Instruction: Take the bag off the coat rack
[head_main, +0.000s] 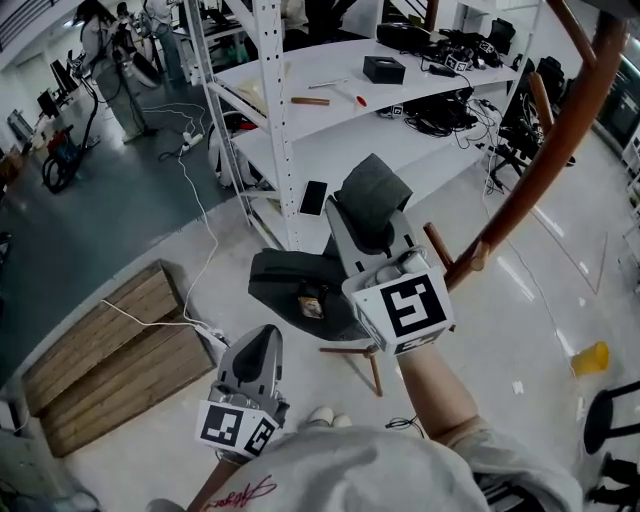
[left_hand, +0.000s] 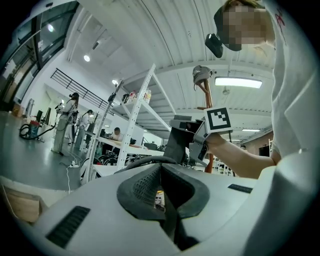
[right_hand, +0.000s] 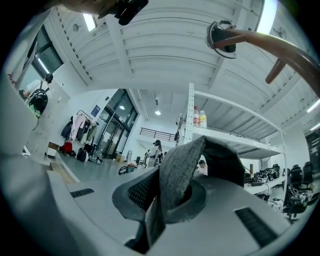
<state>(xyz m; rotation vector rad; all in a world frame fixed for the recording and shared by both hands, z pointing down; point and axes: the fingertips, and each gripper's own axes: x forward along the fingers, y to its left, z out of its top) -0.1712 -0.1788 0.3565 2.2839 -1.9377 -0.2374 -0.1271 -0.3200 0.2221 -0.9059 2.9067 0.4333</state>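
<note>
The grey felt bag (head_main: 285, 285) hangs clear of the coat rack (head_main: 540, 160), its body slung just below the right gripper (right_hand: 159, 197). That gripper's fingers are clamped on the bag's strap (right_hand: 177, 170), whose loop stands up past the fingertips. The rack's brown curved arm rises beside and above those fingers, apart from the strap. The left gripper (left_hand: 161, 187) sits lower, near the bag's body, its fingers pressed together with nothing caught between them; a white shelving unit (head_main: 272, 120) stands beyond both.
</note>
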